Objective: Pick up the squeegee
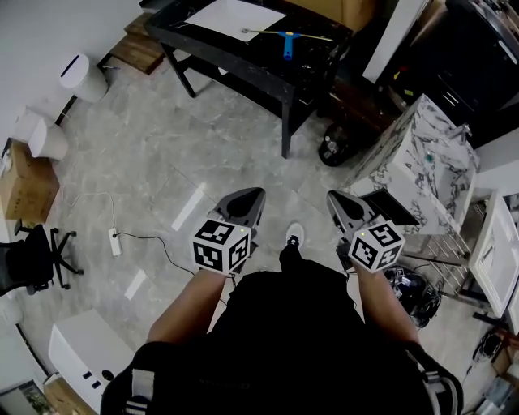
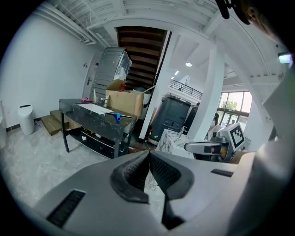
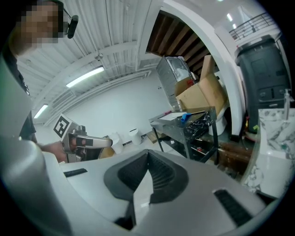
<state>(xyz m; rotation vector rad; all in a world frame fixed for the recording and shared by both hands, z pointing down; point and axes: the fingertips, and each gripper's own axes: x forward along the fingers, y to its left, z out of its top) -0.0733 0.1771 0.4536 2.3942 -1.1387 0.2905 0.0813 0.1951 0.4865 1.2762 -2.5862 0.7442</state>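
The squeegee [image 1: 285,37], with a blue handle and a thin long blade, lies on the dark table [image 1: 243,61] at the top of the head view; it shows as a small blue shape [image 2: 117,118] in the left gripper view and again as that blue shape [image 3: 184,117] in the right gripper view. My left gripper [image 1: 253,196] and right gripper [image 1: 334,200] are held side by side above the floor, well short of the table. Both are shut with nothing between the jaws.
A white sheet [image 1: 235,18] lies on the table beside the squeegee. A marble-patterned block [image 1: 422,162] stands right of my path, cardboard boxes [image 2: 124,102] behind the table. White bins [image 1: 81,77] and a power strip [image 1: 114,241] sit on the grey tiled floor at left.
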